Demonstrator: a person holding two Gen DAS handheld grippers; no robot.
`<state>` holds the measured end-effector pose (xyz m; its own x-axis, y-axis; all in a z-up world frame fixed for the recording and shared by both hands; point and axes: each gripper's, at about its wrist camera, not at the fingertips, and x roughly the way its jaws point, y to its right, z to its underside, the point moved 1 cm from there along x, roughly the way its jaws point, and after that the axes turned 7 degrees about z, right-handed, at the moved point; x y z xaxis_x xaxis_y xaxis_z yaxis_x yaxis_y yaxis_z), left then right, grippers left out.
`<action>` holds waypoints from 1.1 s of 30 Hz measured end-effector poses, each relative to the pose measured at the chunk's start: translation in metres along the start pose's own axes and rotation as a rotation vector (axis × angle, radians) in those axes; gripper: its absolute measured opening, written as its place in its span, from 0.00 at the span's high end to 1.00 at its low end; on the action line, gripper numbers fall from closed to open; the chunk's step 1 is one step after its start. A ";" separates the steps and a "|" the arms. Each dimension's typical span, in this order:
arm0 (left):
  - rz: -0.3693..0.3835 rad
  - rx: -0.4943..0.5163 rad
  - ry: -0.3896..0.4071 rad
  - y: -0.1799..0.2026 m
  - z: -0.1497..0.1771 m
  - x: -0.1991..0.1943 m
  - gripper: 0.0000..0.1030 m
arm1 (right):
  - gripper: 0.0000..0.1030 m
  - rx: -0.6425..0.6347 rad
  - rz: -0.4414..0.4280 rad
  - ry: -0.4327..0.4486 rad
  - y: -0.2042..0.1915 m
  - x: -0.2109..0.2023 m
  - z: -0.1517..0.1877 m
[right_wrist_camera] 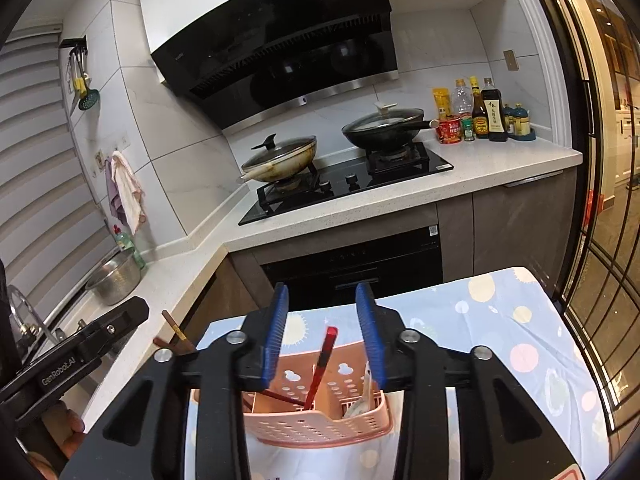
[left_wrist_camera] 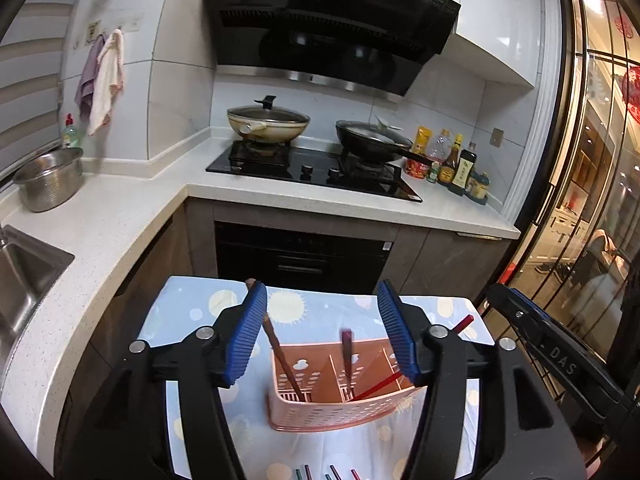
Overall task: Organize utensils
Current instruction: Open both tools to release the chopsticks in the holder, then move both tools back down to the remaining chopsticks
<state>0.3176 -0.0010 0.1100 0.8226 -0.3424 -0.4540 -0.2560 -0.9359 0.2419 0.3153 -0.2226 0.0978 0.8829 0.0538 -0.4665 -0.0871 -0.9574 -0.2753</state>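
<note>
A pink perforated utensil holder stands on a small table with a patterned blue cloth. A brown chopstick, a dark red chopstick and a red chopstick lean inside it. My left gripper is open above the holder and holds nothing. In the right wrist view the holder holds a red chopstick and a pale spoon. My right gripper is open above it and empty. Several chopstick tips lie on the cloth near the front edge.
Behind the table runs an L-shaped white counter with a gas hob, a cream lidded pan and a black lidded pan. Sauce bottles stand at the right, a steel colander and sink at the left. Glass doors stand at right.
</note>
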 end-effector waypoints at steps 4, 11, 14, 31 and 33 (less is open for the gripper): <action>-0.003 -0.006 0.001 -0.003 0.001 -0.009 0.46 | 0.64 -0.007 -0.005 0.013 0.002 -0.016 0.003; -0.006 -0.020 0.016 -0.005 0.009 -0.037 0.42 | 0.64 0.001 -0.032 0.009 0.009 -0.049 0.018; -0.003 -0.023 0.017 -0.003 0.018 -0.052 0.42 | 0.64 0.005 -0.040 -0.001 0.012 -0.064 0.028; -0.031 0.011 -0.239 -0.005 0.164 -0.086 0.39 | 0.64 -0.017 0.009 -0.256 0.045 -0.125 0.160; -0.027 0.009 -0.283 -0.005 0.187 -0.088 0.39 | 0.63 -0.028 0.021 -0.289 0.048 -0.128 0.179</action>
<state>0.1519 0.0187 -0.0117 0.6549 -0.3256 -0.6819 -0.2418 -0.9453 0.2191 0.1154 -0.2244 -0.0060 0.7127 0.1084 -0.6930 -0.0881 -0.9663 -0.2418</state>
